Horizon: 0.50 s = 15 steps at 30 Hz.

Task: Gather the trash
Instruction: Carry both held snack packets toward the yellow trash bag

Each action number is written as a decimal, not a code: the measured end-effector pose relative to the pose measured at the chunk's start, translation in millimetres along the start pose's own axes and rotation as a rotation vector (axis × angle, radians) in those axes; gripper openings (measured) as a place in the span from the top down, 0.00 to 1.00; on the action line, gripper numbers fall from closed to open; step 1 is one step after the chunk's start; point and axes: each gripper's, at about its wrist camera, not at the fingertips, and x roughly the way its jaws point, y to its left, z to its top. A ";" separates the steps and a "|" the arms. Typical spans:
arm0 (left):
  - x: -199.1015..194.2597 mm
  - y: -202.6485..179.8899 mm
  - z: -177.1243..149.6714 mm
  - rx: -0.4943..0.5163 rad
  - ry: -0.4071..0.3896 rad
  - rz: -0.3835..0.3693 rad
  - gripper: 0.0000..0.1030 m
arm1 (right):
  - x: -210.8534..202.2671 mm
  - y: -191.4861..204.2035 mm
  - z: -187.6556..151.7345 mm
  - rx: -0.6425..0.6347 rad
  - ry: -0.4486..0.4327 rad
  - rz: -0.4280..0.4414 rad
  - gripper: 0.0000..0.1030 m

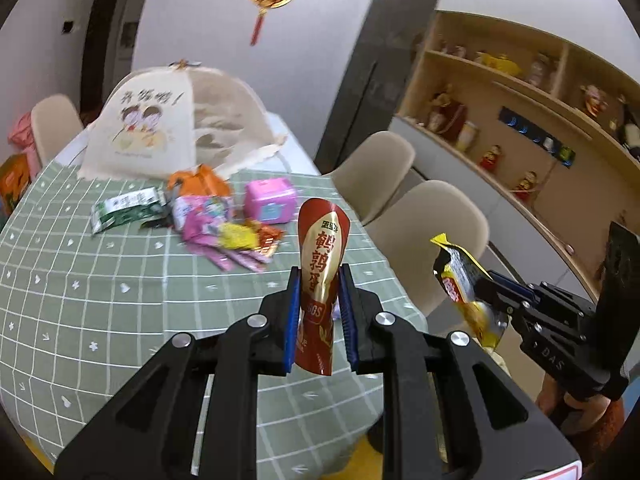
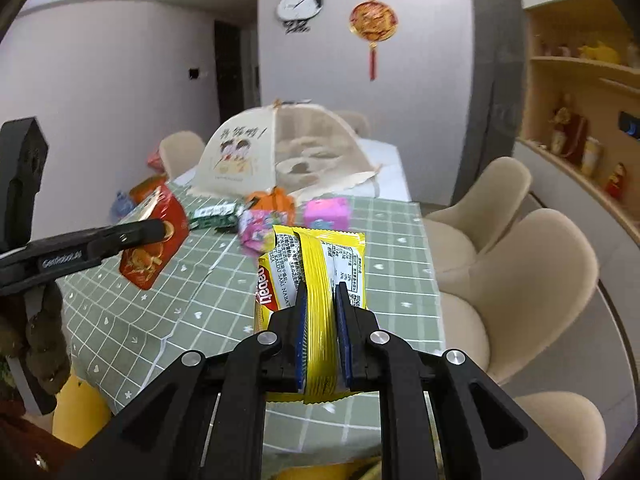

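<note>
Left gripper [image 1: 319, 280] clamps a red snack wrapper [image 1: 322, 276] above the green checked tablecloth [image 1: 100, 300]. Right gripper [image 2: 321, 294] clamps a yellow wafer wrapper [image 2: 316, 280], also raised above that cloth. Remaining wrappers [image 1: 224, 232] lie on the cloth's far half.

Pale walls [image 2: 120, 60] with panda clock [image 2: 298, 4], beige chairs [image 2: 532, 280] beside green-checked table [image 1: 100, 300], wooden shelves [image 1: 520, 92].

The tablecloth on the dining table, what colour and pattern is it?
The tablecloth is pale sage green with a white grid and small white hearts and flowers, clearest in the left wrist view.
</note>
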 end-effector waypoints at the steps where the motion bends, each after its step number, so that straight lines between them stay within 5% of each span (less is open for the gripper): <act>1: -2.0 -10.2 -1.3 0.011 -0.003 -0.009 0.83 | -12.3 -9.2 -4.1 0.013 -0.013 -0.022 0.86; 15: 11.7 -147.4 -43.3 0.174 0.055 -0.177 0.83 | -119.8 -93.7 -79.0 0.158 -0.045 -0.242 0.86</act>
